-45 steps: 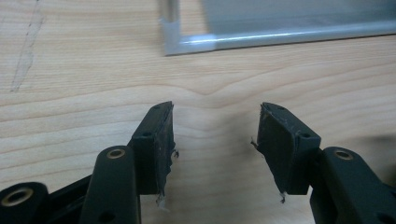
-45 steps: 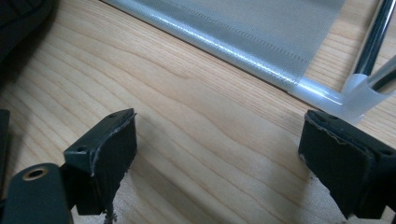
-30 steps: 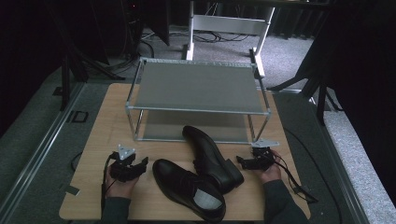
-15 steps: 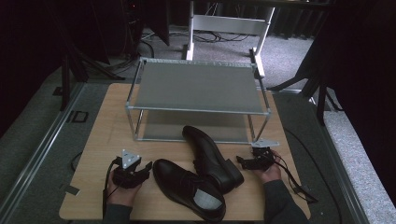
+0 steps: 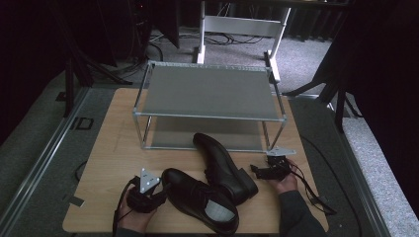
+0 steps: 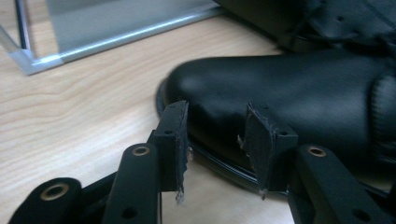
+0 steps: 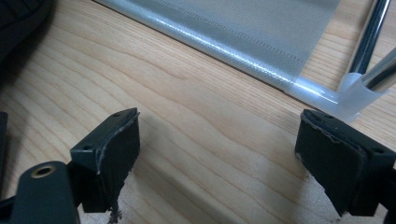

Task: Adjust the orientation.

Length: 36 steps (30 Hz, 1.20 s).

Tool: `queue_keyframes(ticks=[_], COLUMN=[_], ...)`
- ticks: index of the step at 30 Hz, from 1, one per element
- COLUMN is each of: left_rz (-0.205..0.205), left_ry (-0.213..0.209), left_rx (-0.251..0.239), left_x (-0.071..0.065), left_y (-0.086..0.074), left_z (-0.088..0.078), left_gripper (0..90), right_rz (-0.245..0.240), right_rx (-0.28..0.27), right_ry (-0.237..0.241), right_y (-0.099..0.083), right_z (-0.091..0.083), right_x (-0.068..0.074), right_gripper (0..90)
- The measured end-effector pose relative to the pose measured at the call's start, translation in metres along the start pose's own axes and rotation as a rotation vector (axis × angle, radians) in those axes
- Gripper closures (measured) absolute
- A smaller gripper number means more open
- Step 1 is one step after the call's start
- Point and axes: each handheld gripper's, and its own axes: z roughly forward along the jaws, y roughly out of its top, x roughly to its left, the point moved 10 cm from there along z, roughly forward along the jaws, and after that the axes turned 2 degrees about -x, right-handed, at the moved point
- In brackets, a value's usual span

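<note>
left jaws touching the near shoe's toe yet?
Cannot tell. In the left gripper view the left gripper has its jaws on either side of the near shoe's toe edge, but neither contact nor a gap shows plainly.

Two black shoes lie on the table point(image 5: 106, 148): one shoe point(image 5: 200, 200) near the front edge, the other shoe point(image 5: 222, 165) just behind it, the two touching. One rack point(image 5: 210, 94) with two shelves stands toward the back edge. Two grippers rest near the front edge: the left gripper point(image 5: 160, 190) toward the front left corner, the right gripper point(image 5: 256, 171) toward the front right corner. Each has two jaws. Two hands hold them, one each.
</note>
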Motion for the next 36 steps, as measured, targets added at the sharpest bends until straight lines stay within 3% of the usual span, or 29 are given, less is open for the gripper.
queue_keyframes(ticks=[9, 16, 17, 18, 21, 26, 30, 33, 36], left_rz=[0.035, 0.058, 0.064, 0.066, 0.078, 0.082, 0.088, 0.095, 0.097], left_ry=[-0.048, -0.091, -0.097, -0.101, -0.12, -0.137, -0.151, -0.157, -0.156], left_rx=[0.044, 0.084, 0.089, 0.089, 0.096, 0.114, 0.116, 0.121, 0.118], left_x=[-0.021, -0.042, -0.044, -0.047, -0.055, -0.063, -0.071, -0.076, -0.076], left_y=[-0.021, -0.038, -0.04, -0.041, -0.047, -0.052, -0.052, -0.053, -0.053], left_z=[-0.004, -0.005, -0.005, -0.006, -0.006, -0.002, 0.003, 0.007, 0.008], left_gripper=[70.8, 72.7, 73.0, 73.0, 73.7, 73.9, 74.3, 74.9, 75.5], right_rz=[0.0, 0.005, 0.007, 0.007, 0.017, -0.005, -0.049, -0.083, -0.095], right_rx=[0.0, 0.0, -0.008, -0.008, 0.004, -0.027, -0.078, -0.129, -0.149], right_ry=[0.0, -0.003, -0.008, -0.008, -0.015, 0.004, 0.005, 0.05, 0.079], right_y=[0.0, 0.0, 0.0, 0.0, 0.003, 0.015, 0.03, 0.046, 0.051], right_z=[0.0, 0.0, -0.002, -0.002, -0.014, -0.033, -0.057, -0.083, -0.092], right_x=[0.0, 0.0, 0.0, 0.0, 0.001, 0.014, 0.03, 0.053, 0.064], right_gripper=[13.7, 15.0, 23.8, 23.8, 44.4, 52.4, 64.6, 76.4, 81.5])
